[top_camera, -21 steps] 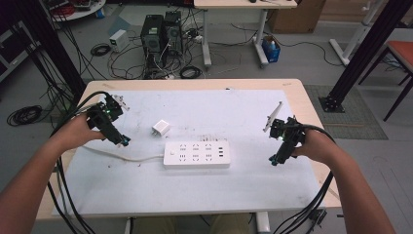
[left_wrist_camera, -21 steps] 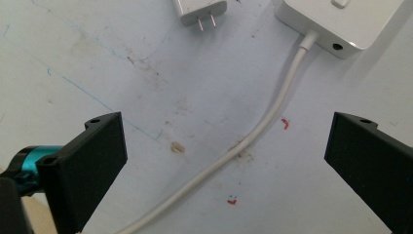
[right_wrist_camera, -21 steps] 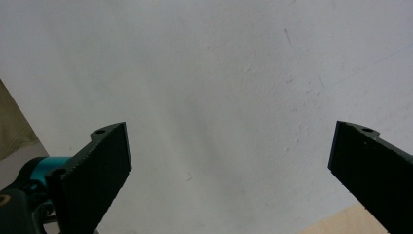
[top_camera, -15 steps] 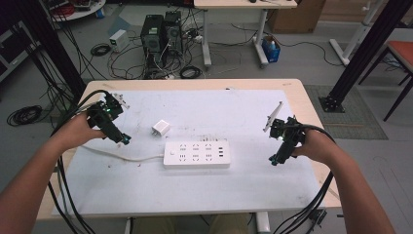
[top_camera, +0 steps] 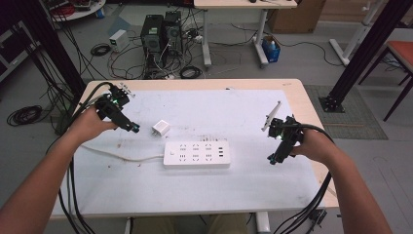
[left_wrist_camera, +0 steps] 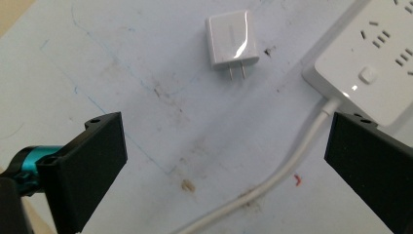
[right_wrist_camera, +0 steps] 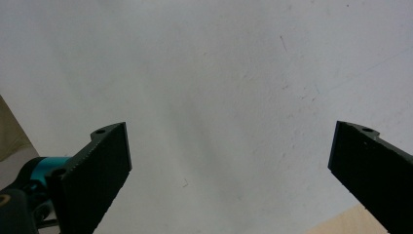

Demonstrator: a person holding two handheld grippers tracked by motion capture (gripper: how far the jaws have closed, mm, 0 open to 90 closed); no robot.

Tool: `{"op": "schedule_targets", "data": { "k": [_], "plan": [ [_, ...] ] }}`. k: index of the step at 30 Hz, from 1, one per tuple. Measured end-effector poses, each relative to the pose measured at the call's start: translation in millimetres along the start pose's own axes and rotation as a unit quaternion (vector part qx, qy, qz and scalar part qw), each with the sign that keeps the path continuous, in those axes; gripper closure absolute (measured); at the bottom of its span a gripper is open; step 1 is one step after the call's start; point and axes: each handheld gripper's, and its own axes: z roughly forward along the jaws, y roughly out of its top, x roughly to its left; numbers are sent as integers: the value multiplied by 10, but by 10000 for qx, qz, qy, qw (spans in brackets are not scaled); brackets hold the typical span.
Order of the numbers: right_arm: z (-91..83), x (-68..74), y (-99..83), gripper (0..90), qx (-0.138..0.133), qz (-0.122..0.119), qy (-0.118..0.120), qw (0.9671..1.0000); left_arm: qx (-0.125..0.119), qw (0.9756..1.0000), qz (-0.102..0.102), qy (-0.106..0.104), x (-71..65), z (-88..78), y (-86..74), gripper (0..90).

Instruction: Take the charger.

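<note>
High view: a person sits at a worktop (top_camera: 292, 92) covered by a white mat, a tool in each hand. The left tool (top_camera: 127, 124) has edged slightly nearer the small white charger (top_camera: 160, 128) over the last moment, which suggests a pickup is being lined up. A white power strip (top_camera: 197, 154) lies mid-mat, just near of the charger. The right tool (top_camera: 275, 157) has stayed put at the right.

Left gripper view: the jaws stand wide apart, holding nothing; the charger lies ahead, prongs toward the tool, with the strip's cord (left_wrist_camera: 272, 178) between the jaws.

Right gripper view: jaws spread wide over bare mat, empty.
</note>
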Motion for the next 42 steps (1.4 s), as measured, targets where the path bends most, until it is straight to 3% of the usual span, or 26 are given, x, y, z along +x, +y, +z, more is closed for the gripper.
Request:
{"op": "schedule_targets", "data": {
  "k": [11,13,19,20,28,38,40,42],
  "plan": [
    [-26,-33,-57,11,-39,85,-20,10000,-36,9992,-404,64,0,340,224,17],
    [-16,-46,-48,11,-51,79,-1,10000,-111,9985,-530,-7,-8,431,268,17],
    [-12,-71,-41,11,-76,131,8,9999,-172,9986,-474,-134,-39,583,324,17],
    [-14,-70,-37,11,-75,77,-3,9999,-152,9987,-453,-195,-54,753,364,17],
    [-31,-69,-65,11,-87,112,-7,9999,68,9983,-553,-182,-48,1091,398,17],
    [-40,-85,-110,11,-96,151,-8,9998,205,9980,-578,-162,-18,1319,356,32],
    [-38,-87,-110,11,-97,153,-4,9998,176,9986,-469,-177,-25,1334,359,124],
    [-36,-86,-106,11,-89,156,-5,9998,188,9988,-443,-127,-35,1357,369,124]
  ]
}}
